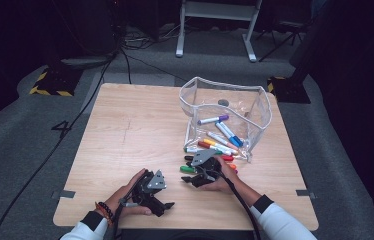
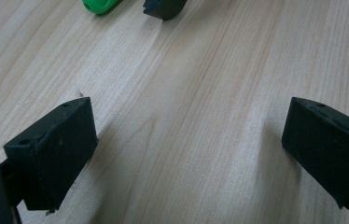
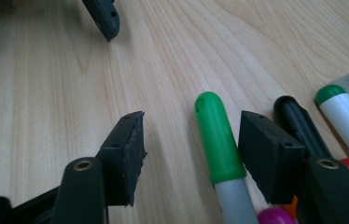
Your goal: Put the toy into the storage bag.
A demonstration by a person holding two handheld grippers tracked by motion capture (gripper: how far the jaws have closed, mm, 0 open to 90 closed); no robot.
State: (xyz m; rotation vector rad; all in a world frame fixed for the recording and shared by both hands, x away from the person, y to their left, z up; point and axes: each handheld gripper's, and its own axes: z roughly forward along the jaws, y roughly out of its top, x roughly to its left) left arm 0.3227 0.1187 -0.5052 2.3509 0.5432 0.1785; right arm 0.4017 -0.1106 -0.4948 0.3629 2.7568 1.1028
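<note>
Green marker [image 3: 217, 140] lies flat on table [image 1: 125, 130] just outside pouch [image 1: 225, 115], between right gripper's [image 3: 189, 154] wide, untouching jaws; light, rigid, slick and roll-prone, best pinched mid-barrel; left gripper [image 2: 186, 149] open, empty.

From my remote seat I see a square worktop [image 1: 125, 130] of pale wood grain, standing on grey carpet [image 1: 20, 150] in a dim room whose far side falls into darkness. Beyond it I make out the white legs of a frame [image 1: 215, 30], black cables [image 1: 50, 150] trailing over the floor, and yellow-and-black hazard tape [image 1: 50, 90] at a dark base on the left. Light falls mainly on the worktop, with small grey tape tabs [image 1: 66, 194] at its side edges.
</note>
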